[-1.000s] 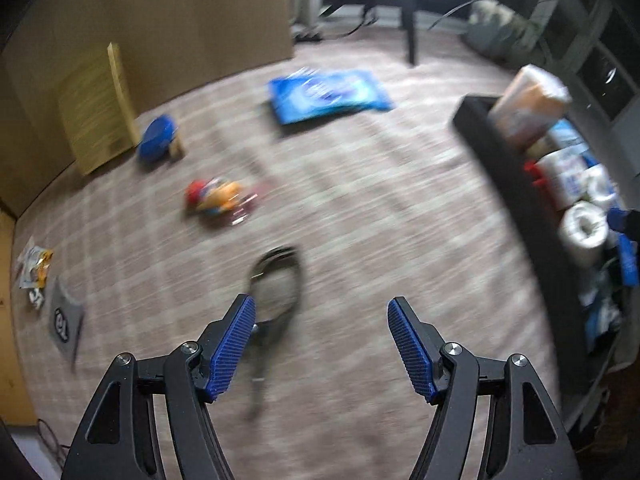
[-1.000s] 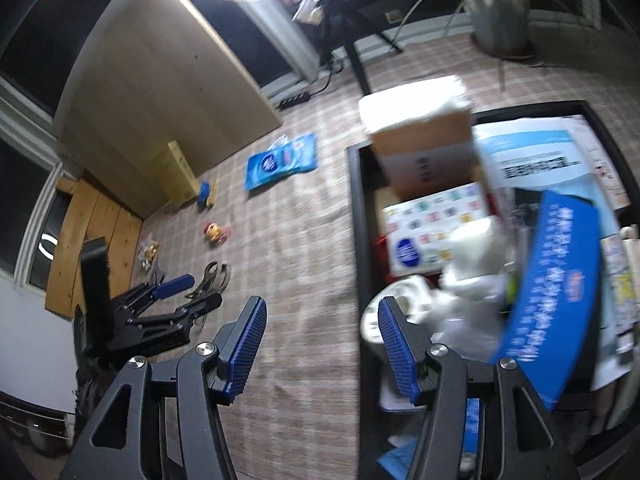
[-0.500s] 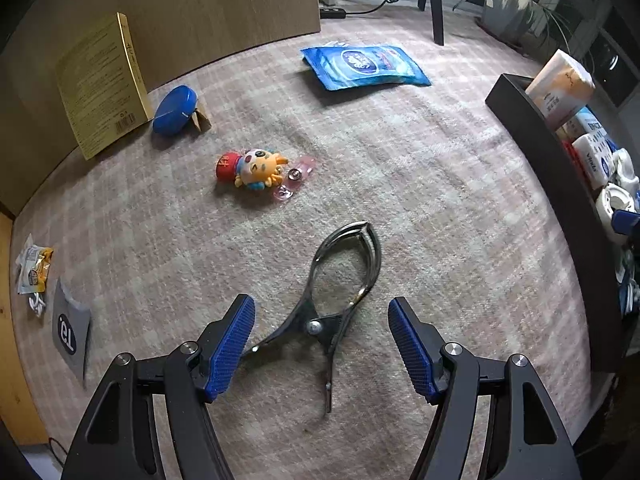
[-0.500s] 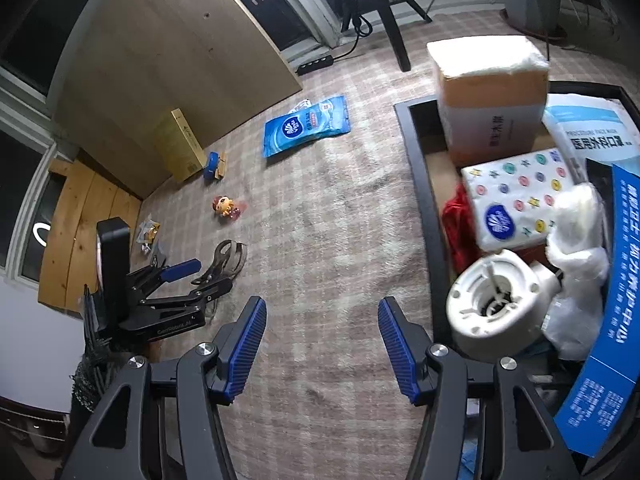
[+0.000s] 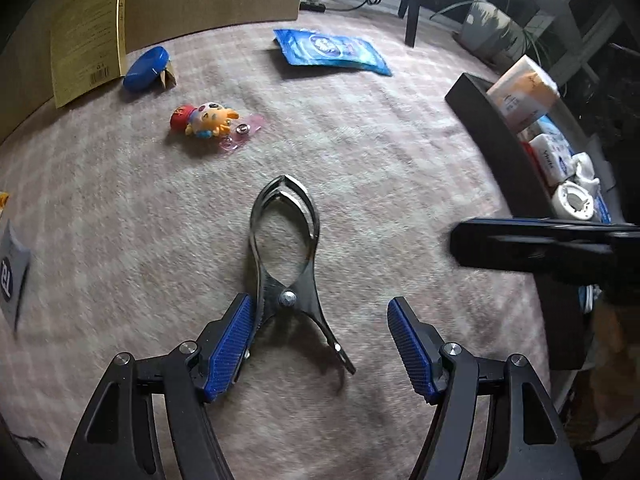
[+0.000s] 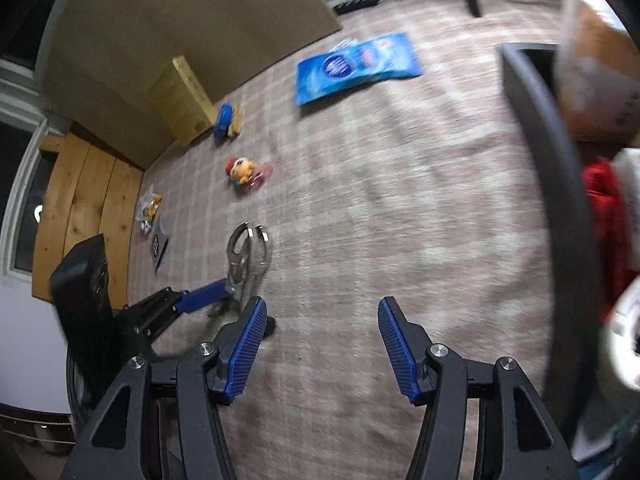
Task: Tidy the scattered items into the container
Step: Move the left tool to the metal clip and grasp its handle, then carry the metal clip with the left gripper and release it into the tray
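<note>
since the earlier frame the left gripper [image 5: 320,344] has come lower over the metal tongs [image 5: 284,248], and the right gripper [image 6: 320,344] has left the black container [image 5: 500,152] and now comes over the carpet [image 5: 400,152] toward them. the tongs lie flat on the carpet, their pivot between the spread jaws of the left gripper, one handle just beside the left pad; nothing is pinched yet. the right gripper is also spread and empty. the step in hand seems the reach for the tongs; next the jaws should close near the pivot. beyond the tongs lie a small toy [image 5: 204,118], a blue pack [image 5: 332,50], a blue disc [image 5: 146,68] and a yellow box [image 5: 86,34]. nothing blocks the way.
</note>
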The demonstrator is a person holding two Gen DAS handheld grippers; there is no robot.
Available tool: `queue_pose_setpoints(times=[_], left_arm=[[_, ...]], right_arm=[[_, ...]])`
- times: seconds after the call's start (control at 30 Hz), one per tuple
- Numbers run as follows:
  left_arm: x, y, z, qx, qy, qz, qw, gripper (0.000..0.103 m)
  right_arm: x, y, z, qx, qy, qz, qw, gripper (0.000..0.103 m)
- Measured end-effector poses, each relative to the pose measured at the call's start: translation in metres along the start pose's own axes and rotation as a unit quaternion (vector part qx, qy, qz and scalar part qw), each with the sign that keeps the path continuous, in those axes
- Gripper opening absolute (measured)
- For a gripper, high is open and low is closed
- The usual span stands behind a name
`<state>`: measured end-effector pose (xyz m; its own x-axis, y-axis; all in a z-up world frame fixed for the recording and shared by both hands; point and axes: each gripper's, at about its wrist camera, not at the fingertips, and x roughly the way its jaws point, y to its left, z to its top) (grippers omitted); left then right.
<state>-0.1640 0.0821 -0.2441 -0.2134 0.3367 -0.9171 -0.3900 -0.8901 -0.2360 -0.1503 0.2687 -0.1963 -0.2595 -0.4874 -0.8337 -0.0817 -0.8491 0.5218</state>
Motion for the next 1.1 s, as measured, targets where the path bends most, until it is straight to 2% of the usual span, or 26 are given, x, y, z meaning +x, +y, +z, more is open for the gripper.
queue_pose_setpoints(times=[0.17, 0.3, 0.47, 0.53, 0.57, 0.6, 0.83, 1.1], left_arm=[[-0.002, -0.002, -0.005, -0.015, -0.013, -0.02, 0.9996, 0.072], [0.0, -0.004, -0.006, -0.026, -0.021, -0.036, 0.9988, 0.071], [0.0, -0.004, -0.008, -0.035, -0.026, -0.038, 0.9983, 0.069], [-0.001, -0.003, -0.008, -0.042, -0.029, -0.044, 0.9977, 0.063], [-0.001, -0.002, -0.009, -0.048, -0.029, -0.052, 0.997, 0.061], [-0.001, -0.001, -0.009, -0.052, -0.031, -0.055, 0.9966, 0.06], [-0.001, -0.01, -0.015, -0.063, -0.034, -0.068, 0.9951, 0.058], [-0.021, -0.052, -0.019, -0.028, -0.052, -0.075, 0.9955, 0.058]], right_arm=[[0.031, 0.012, 0.006, -0.005, 0.031, 0.016, 0.999, 0.045], [0.047, 0.018, 0.009, -0.003, 0.049, 0.032, 0.998, 0.045], [0.055, 0.029, 0.018, -0.005, 0.047, 0.038, 0.998, 0.044], [0.06, 0.033, 0.022, -0.011, 0.045, 0.026, 0.999, 0.036], [0.061, 0.033, 0.023, -0.011, 0.046, 0.024, 0.999, 0.028], [0.063, 0.033, 0.023, -0.009, 0.047, 0.026, 0.998, 0.027], [0.06, 0.025, 0.011, -0.002, 0.054, 0.042, 0.998, 0.023], [0.027, 0.008, -0.009, 0.006, 0.033, 0.045, 0.998, 0.023]])
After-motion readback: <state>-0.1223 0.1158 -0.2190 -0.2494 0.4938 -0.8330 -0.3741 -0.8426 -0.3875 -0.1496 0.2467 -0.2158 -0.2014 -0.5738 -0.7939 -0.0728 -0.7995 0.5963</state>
